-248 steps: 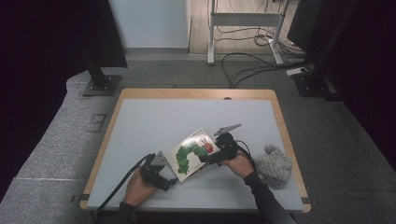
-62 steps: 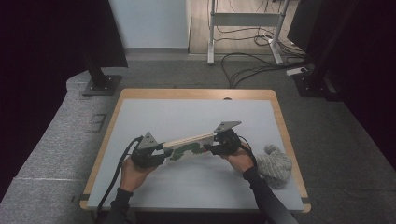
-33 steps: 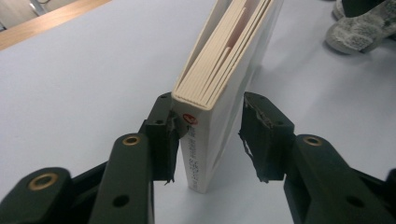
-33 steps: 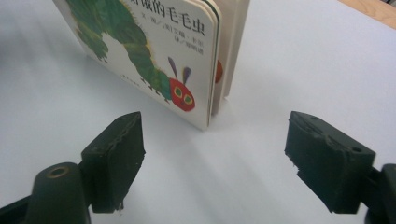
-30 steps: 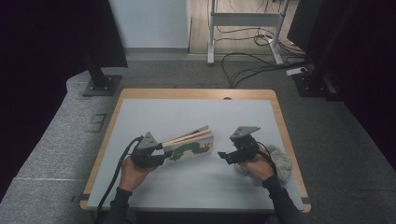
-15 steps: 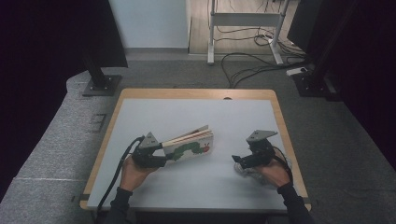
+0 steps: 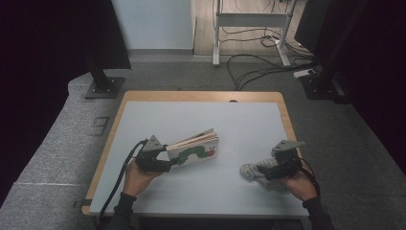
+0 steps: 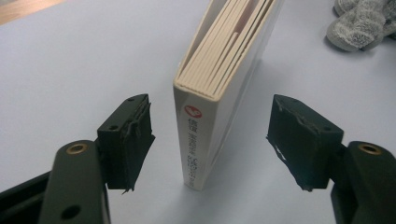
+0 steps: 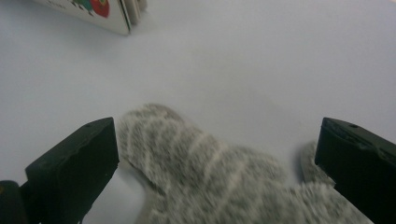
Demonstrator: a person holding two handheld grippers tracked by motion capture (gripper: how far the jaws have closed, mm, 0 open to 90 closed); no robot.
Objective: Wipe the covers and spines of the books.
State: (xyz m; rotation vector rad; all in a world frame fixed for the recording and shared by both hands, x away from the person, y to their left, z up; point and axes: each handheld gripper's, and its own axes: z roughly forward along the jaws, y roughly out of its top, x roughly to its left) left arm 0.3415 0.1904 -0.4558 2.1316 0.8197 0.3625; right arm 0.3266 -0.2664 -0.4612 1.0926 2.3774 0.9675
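Observation:
A children's board book (image 7: 194,150) with a green caterpillar on its cover stands on edge on the white table (image 7: 201,120), its pages slightly fanned. My left gripper (image 7: 164,164) is at the book's spine end. Its jaws have just been opening, and in the left gripper view the book's spine (image 8: 198,135) stands between the pads with a gap on each side of my left gripper (image 8: 217,135). My right gripper (image 7: 262,172) is near the table's right front, over a grey striped fuzzy sock (image 7: 253,171). Its jaws have just been opening wide around the sock (image 9: 210,172), and my right gripper (image 9: 219,142) is not touching it.
The table has a wooden rim (image 7: 201,95). Grey carpet, a desk frame (image 7: 249,21) and cables (image 7: 258,72) lie beyond its far edge. A black stand's base (image 7: 103,86) sits at the back left. Both forearms enter from the table's front edge.
My right gripper has left the book and moved right to the grey sock, with its jaws opening wide. My left gripper's jaws have spread off the book, which stays standing.

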